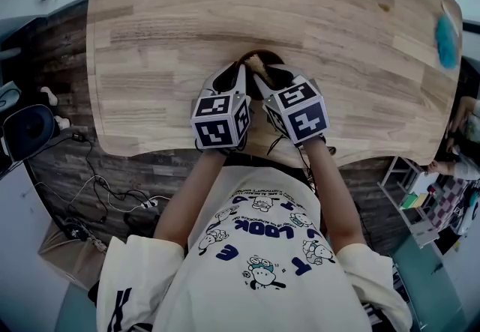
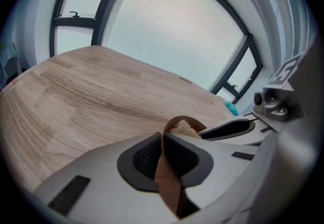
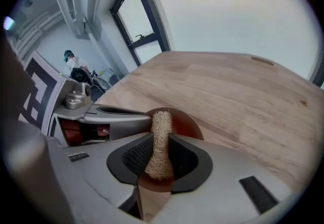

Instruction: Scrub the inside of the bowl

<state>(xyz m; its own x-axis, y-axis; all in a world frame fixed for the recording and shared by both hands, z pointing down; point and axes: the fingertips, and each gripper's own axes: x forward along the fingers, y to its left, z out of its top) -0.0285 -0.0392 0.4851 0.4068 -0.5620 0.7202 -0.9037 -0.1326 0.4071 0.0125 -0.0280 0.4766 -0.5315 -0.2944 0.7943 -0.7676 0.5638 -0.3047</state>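
Bowl (image 2: 169, 187) rim clenched in my left gripper (image 2: 163, 138); my right gripper (image 3: 161, 139) grasps scrubber (image 3: 158, 162) inside bowl.

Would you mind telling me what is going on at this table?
A person works two handheld grippers at a wooden table. The left gripper is shut on the rim of a small brown bowl, steadying it. The right gripper is shut on a loofah scrubber whose tip sits inside the bowl. Scrubbing appears under way.

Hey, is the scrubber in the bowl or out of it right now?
In. The scrubber, pinched by the right gripper, reaches down inside the brown bowl, whose rim the left gripper clamps.
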